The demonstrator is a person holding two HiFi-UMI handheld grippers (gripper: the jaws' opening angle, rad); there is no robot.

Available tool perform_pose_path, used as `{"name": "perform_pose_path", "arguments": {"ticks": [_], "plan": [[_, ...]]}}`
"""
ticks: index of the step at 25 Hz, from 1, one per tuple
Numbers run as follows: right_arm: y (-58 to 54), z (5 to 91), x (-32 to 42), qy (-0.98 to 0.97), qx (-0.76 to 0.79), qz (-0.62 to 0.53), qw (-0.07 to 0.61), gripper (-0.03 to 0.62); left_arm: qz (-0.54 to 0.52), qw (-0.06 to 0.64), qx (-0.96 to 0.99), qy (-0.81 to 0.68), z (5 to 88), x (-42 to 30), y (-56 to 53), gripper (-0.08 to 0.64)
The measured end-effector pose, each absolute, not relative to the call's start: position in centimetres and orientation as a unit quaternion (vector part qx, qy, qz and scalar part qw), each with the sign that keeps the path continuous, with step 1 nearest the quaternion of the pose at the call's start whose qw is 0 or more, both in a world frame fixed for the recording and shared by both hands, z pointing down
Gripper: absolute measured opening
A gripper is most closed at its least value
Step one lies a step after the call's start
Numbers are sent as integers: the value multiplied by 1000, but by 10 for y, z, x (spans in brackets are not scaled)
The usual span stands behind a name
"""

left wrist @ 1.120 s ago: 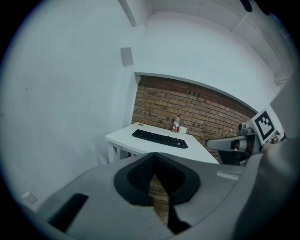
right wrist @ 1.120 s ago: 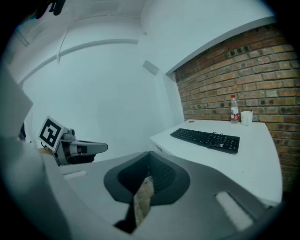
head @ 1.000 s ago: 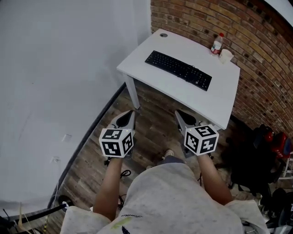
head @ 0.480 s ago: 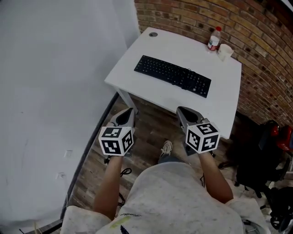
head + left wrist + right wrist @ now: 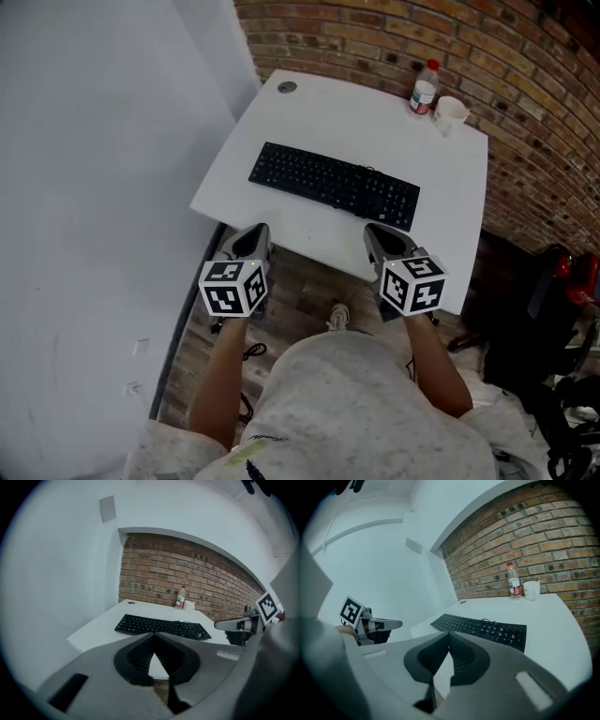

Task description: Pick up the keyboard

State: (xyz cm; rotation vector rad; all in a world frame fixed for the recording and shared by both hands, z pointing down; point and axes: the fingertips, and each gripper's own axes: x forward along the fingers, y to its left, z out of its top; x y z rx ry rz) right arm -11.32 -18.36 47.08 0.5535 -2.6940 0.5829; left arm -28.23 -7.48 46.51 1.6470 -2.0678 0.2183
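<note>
1. The keyboard (image 5: 335, 185) lies flat on the white table (image 5: 441, 216), slightly askew, its long side towards the person and set back a little from the near edge; nothing rests on it or touches it.
2. It looks to me a light, stiff slab of black plastic; long and thin, so it would likely tip if taken at one end only; the smooth case may slip, and the keys give under pressure.
3. I would take it by the two short ends, one gripper to each, pinching the frame rather than the keys; a thin lead seems to sit by its back edge and might drag.
4. The left gripper (image 5: 253, 232) has its jaws pressed together on nothing; the right gripper (image 5: 375, 231) is the same, closed and empty; both hang at the near edge of the table, short of the keyboard, so each must open before any hold.
5. The tabletop is plain and smooth; a bottle (image 5: 424, 89) and a cup (image 5: 450, 113) stand at the far corner, well apart from the keyboard.
6. A brick wall (image 5: 375, 37) runs behind the table, a white wall (image 5: 94, 141) to the left; the wooden floor (image 5: 300, 291) shows below.
</note>
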Motion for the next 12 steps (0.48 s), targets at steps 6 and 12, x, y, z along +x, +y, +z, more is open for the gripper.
{"name": "perform_pose_path", "arguments": {"ticks": [6,12], "plan": [[-225,481,-109,-942,210,202,168,11,98,244,591,-762,474,-298,-111,-3],[-256,491,-102,-932,237,213,170,11,112,250,594,-756,484,-310,-139,18]]}}
